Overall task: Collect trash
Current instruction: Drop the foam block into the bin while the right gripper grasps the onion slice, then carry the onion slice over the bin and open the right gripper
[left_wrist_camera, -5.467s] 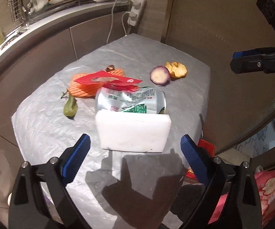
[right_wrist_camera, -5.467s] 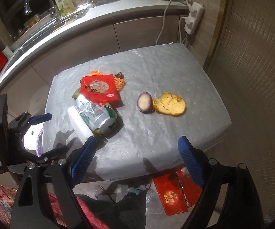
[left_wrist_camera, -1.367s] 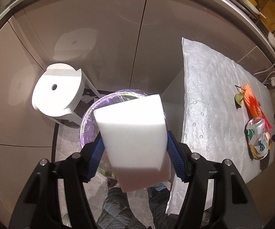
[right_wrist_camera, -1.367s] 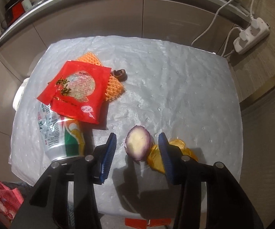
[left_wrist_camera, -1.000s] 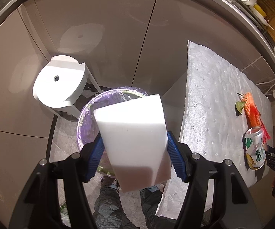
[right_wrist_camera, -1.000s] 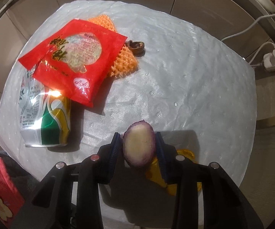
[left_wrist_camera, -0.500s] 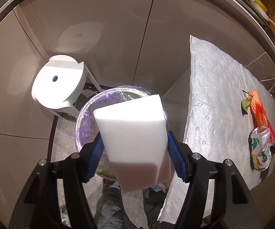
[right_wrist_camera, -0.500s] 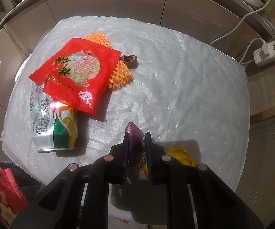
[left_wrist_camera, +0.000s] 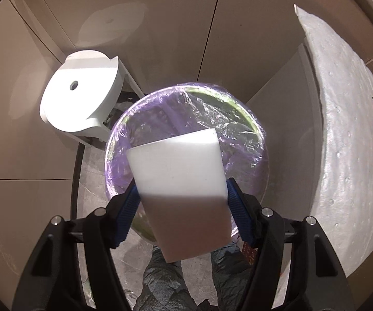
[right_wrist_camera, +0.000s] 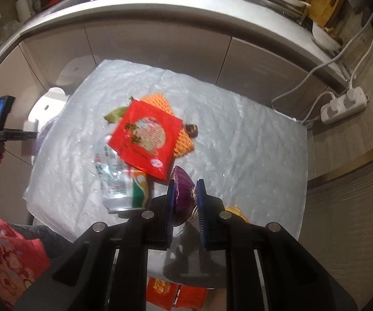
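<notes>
Right wrist: onion (right_wrist_camera: 183, 194) now lifted off table (right_wrist_camera: 251, 140).

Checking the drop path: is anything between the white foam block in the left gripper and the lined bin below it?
No. In the left wrist view the white foam block hangs directly over the purple-lined bin, with only open air between.

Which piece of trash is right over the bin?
The white foam block, clamped in the left gripper above the purple-lined bin; everything else is over at the table.
</notes>
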A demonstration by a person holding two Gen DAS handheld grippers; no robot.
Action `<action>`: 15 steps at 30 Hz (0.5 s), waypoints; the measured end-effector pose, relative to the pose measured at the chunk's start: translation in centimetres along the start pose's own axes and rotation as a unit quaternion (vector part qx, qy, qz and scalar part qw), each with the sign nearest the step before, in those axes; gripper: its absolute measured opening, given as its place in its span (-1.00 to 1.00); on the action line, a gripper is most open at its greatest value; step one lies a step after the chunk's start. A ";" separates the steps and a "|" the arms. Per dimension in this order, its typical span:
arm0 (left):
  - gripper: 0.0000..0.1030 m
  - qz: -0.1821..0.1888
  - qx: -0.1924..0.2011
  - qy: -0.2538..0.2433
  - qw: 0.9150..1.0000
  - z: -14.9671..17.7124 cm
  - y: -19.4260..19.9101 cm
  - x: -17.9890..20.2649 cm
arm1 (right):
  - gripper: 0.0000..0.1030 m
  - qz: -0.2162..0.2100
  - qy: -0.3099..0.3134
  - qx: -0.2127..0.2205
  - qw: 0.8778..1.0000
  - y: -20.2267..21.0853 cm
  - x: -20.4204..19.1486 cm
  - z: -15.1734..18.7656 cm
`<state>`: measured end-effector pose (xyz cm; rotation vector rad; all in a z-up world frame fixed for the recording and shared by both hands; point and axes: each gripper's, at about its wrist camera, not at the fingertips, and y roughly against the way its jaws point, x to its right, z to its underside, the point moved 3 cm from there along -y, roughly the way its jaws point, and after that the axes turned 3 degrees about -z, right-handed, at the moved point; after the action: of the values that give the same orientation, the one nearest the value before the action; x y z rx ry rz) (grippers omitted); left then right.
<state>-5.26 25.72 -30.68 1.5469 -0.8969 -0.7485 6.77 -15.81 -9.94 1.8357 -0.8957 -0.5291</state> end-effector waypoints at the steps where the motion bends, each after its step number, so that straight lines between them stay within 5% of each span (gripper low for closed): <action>1: 0.25 0.002 -0.008 0.002 1.000 0.1 -0.7 -0.1 | -0.69 -0.003 0.006 0.009 1.000 1.0 -0.8 -0.7; 8: 0.44 0.023 -0.022 -0.002 0.999 0.5 -2.6 0.2 | -0.69 -0.051 0.041 0.046 0.997 4.5 -7.7 -4.7; 15: 0.48 0.060 0.019 0.010 0.998 0.7 2.7 -2.6 | -0.69 -0.146 0.089 0.062 0.983 2.6 -17.8 -8.1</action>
<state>-7.54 27.42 -28.12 1.5168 -0.9838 -0.6320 0.26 2.04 -4.77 2.1070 -0.5533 -0.4885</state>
